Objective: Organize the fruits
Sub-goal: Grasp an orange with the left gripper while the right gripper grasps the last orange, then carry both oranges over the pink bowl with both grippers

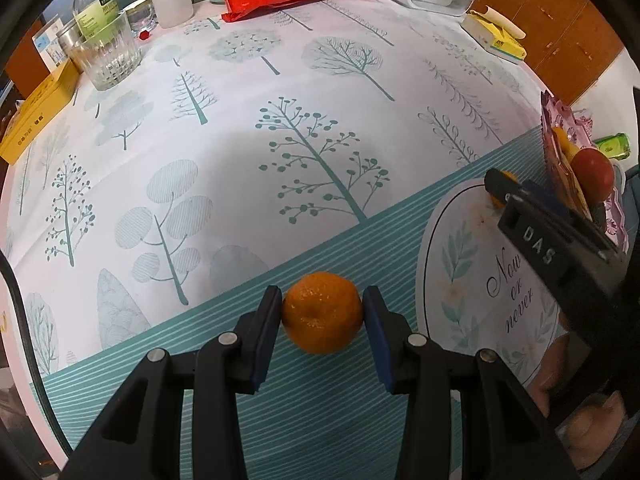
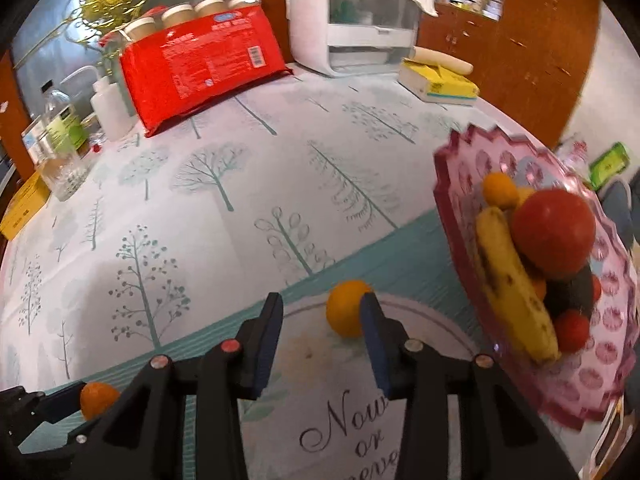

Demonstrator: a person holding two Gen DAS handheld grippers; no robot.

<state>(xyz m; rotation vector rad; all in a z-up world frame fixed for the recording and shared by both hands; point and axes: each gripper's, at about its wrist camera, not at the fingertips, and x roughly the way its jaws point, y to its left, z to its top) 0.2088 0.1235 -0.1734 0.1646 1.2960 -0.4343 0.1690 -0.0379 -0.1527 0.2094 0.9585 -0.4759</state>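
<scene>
Our left gripper (image 1: pixel 322 312) is clamped on a mandarin (image 1: pixel 322 312), both blue pads touching its sides, over the teal striped band of the tablecloth (image 1: pixel 240 152); our right gripper (image 2: pixel 321 312) stands spread wide with nothing between its fingers, a second orange (image 2: pixel 346 308) lying on the cloth just beyond its right finger; to the right the pink fruit bowl (image 2: pixel 464 216) holds a banana (image 2: pixel 512 280), a red tomato (image 2: pixel 554 232) and other fruit; a red packet (image 2: pixel 200 68) leans at the far edge.

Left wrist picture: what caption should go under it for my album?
The left tool squeezes a small orange above the tree-patterned tablecloth.
</scene>
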